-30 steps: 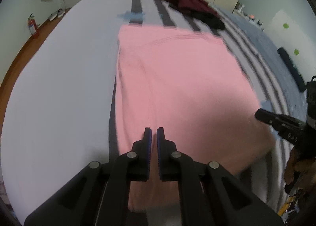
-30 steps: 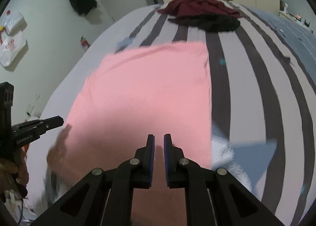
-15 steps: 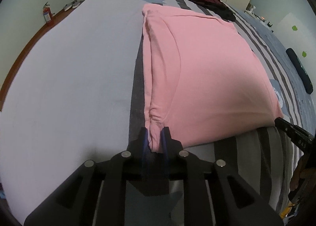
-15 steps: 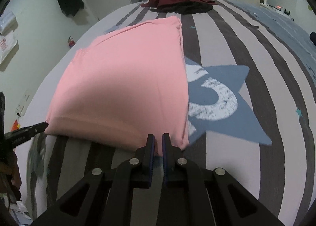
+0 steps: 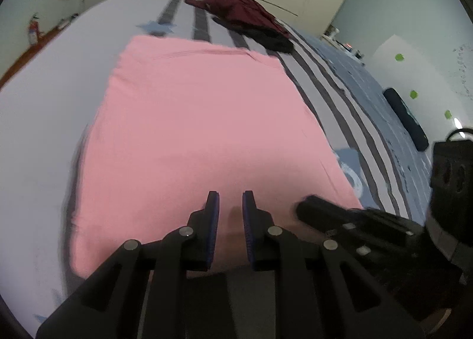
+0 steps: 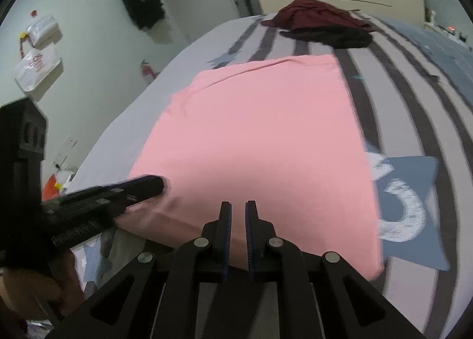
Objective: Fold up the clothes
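Both pairs of jaws stand a narrow slit apart, nothing pinched, over the near edge of the folded pink garment (image 5: 201,137).

The left gripper (image 5: 230,206) and right gripper (image 6: 238,214) hover side by side above the cloth, which lies flat on the striped bedspread (image 6: 393,96). Beyond it sits a heap of maroon and black clothes (image 6: 322,22); a dark bolster (image 5: 405,117) lies far right.
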